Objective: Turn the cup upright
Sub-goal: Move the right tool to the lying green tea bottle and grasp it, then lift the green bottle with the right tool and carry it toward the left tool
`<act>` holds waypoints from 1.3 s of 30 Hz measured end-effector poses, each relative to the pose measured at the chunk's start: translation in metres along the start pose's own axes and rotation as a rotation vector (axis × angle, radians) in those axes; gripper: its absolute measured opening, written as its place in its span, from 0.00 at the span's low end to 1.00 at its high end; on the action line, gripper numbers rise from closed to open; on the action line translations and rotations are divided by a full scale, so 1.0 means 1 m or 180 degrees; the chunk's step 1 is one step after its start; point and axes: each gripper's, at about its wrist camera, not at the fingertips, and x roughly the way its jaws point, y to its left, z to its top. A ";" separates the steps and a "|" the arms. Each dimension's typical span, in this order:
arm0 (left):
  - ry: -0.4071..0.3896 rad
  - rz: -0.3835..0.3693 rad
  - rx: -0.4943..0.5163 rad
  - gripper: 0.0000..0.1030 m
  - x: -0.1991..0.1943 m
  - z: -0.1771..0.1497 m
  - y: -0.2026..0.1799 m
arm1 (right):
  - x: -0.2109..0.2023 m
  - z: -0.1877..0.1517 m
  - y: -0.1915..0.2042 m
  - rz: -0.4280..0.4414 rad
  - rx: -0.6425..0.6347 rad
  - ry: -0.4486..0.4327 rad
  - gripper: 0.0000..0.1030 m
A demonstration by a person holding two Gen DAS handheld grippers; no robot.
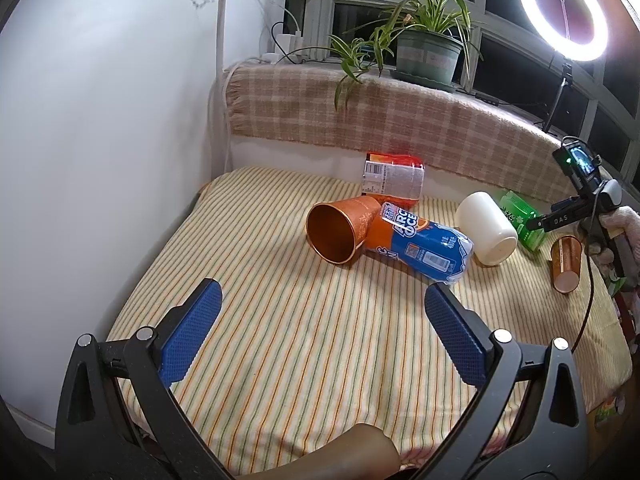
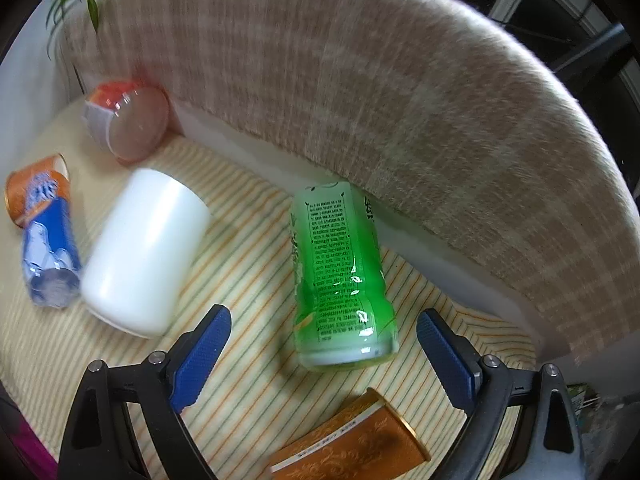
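Right under my left gripper [image 1: 322, 308], jaws spread wide with nothing between them, runs the striped yellow cloth [image 1: 280, 340] over the table. Behind it hangs the big beige plaid blanket [image 1: 400, 120]. On my right gripper [image 2: 324, 340] the blue pads are also parted and empty, hovering over the green plastic bottle [image 2: 340, 276], which lies on its side. Next down in size, the white plastic jar [image 2: 140, 252] lies tipped beside the blue-and-orange labelled bottle [image 1: 424, 244]. Against that bottle leans one orange paper cup [image 1: 340, 228], on its side, mouth toward my left camera. A second orange paper cup with a gold rim [image 2: 356, 444] lies toppled just below my right gripper.
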 end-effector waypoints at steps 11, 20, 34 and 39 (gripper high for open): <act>0.0007 0.0006 0.0002 1.00 0.002 0.001 0.000 | 0.039 0.011 0.010 -0.0169 -0.0143 0.0316 0.82; 0.0025 0.0026 0.0012 1.00 0.003 0.001 0.000 | 0.064 0.012 0.020 -0.0242 -0.0167 0.0422 0.67; 0.0017 -0.0029 0.0029 1.00 0.000 -0.001 -0.005 | 0.034 -0.008 0.022 -0.0038 0.0061 0.0155 0.66; 0.0007 -0.0050 0.0029 1.00 -0.002 0.000 -0.006 | 0.010 -0.020 0.017 0.0035 0.0202 -0.0038 0.66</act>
